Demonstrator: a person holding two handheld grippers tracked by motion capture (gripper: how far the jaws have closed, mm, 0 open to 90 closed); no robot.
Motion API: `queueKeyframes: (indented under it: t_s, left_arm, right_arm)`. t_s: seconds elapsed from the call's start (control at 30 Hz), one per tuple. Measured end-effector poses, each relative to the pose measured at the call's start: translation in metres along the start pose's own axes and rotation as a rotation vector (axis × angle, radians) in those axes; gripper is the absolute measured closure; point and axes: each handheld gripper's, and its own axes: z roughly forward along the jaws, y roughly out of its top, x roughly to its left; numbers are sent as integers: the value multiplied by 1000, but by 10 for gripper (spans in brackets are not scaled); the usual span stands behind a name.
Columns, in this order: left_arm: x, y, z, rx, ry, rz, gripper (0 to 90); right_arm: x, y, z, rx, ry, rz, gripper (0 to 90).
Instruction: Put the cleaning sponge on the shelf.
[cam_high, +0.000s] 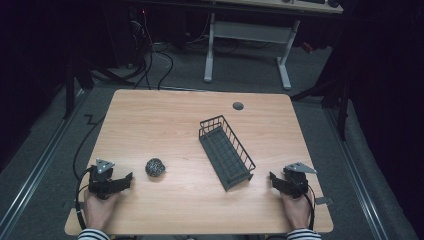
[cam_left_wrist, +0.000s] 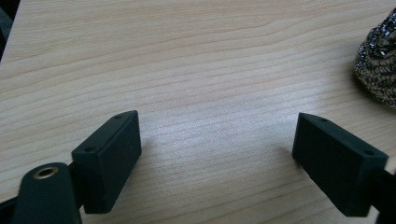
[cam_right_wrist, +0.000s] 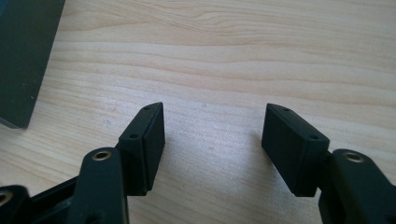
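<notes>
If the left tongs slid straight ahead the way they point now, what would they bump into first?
Probably the steel wool ball. The left tongs point right across the table toward it, though in their own view the ball sits off to one side, so they might just graze it.

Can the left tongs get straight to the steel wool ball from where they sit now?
Probably yes. The left tongs stand open, with bare table between them and the steel wool ball; the wire basket lies beyond the ball.

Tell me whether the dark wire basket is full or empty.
Empty. The dark wire basket shows only its bare mesh floor; the round steel-wool scrubber lies apart on the wooden table.
</notes>
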Motion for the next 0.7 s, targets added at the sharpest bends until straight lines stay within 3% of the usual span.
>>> queueKeyframes:
  t_s: [0.13, 0.27, 0.3, 0.37, 0.6, 0.7]
  left_arm:
    - [0, 0, -1, 3, -2, 1, 154]
    - [2, 2, -2, 12, -10, -22, 184]
    - [4, 3, -4, 9, -39, -42, 210]
    - [4, 3, -5, 11, -43, -42, 228]
    - [-1, 5, -13, 22, -90, -3, 225]
    - [-2, 5, -17, 28, -120, -23, 195]
  right_arm:
    - [1, 1, 1, 2, -9, 9, 368]
    - [1, 1, 1, 4, -6, 14, 366]
    - [1, 1, 2, 3, -7, 15, 365]
    - [1, 1, 2, 3, -6, 16, 364]
    - [0, 1, 2, 2, -5, 9, 362]
    - [0, 1, 2, 2, -5, 9, 362]
